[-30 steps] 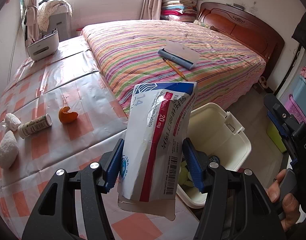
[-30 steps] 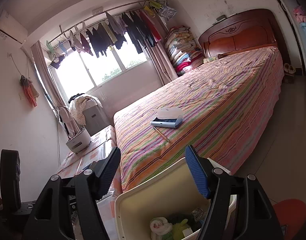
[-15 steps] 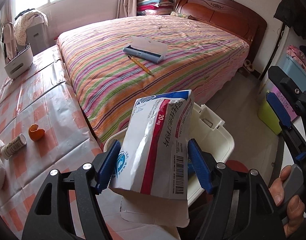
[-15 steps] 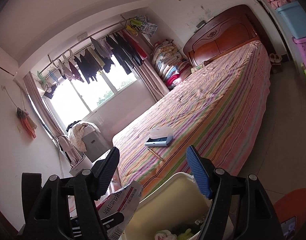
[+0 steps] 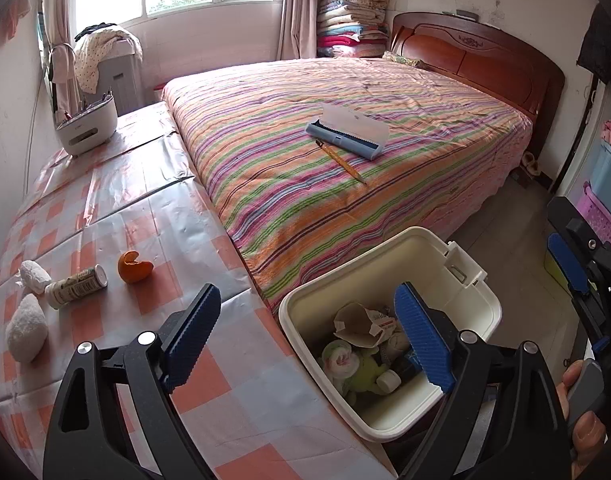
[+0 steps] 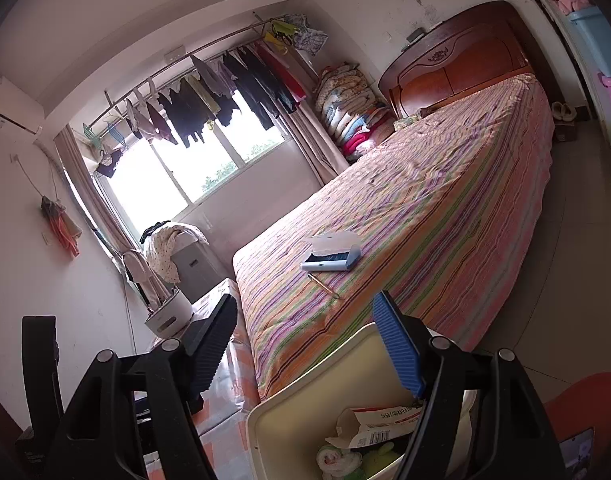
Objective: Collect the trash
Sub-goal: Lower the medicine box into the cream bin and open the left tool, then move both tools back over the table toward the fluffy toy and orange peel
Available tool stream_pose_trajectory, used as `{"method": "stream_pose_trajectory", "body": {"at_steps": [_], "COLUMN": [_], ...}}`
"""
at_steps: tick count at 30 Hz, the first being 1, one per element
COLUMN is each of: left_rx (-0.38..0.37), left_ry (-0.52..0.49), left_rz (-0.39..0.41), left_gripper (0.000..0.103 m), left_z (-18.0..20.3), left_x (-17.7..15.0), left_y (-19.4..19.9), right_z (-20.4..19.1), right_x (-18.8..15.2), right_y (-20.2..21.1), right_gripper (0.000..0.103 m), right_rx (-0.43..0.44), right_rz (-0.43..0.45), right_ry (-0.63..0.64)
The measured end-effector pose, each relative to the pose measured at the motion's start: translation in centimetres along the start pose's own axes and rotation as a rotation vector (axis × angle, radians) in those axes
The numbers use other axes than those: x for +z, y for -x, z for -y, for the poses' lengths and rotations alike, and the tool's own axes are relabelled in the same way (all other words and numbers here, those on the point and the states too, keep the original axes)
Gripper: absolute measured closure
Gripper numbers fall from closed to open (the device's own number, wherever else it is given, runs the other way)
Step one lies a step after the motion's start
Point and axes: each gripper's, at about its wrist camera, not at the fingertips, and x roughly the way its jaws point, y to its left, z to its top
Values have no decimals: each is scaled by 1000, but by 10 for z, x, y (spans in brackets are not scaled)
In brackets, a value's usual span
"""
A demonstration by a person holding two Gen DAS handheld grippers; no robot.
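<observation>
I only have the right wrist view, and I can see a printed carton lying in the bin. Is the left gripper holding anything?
Observer: No. The left gripper is open and empty, hovering over the near edge of the bin.
Operator: What trash is on the table? My view barely shows it.
Observer: An orange peel sits on the checked table. A small bottle lies on its side just left of the peel.
Operator: Anything else there?
Observer: Two white wads lie near the bottle, one on each side of its base, towards the table's left edge.
</observation>
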Motion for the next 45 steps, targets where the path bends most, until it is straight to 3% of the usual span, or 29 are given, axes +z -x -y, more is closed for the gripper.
{"method": "stream_pose_trajectory", "body": {"at_steps": [16,31,37,45], "left_rx": [159,357,387,360], "left_ry": [178,412,469,540], "left_rz": [-12,-59,-66,-77], "left_gripper": [16,16,16,16], "left_z": [-105,-245,-277,-313], "left_x": [-25,-77,-85,-70], "left_y": [26,81,81,54], "right_z": [-20,-53,-67,-79], "right_x": [-16,-43,-56,-68], "right_y": [-13,-33,-41,-49], "right_gripper": [31,30,30,30], "right_rx": [19,58,69,70], "right_rz": [-79,-181,-217,-247], "right_ry": [45,117,147,193]}}
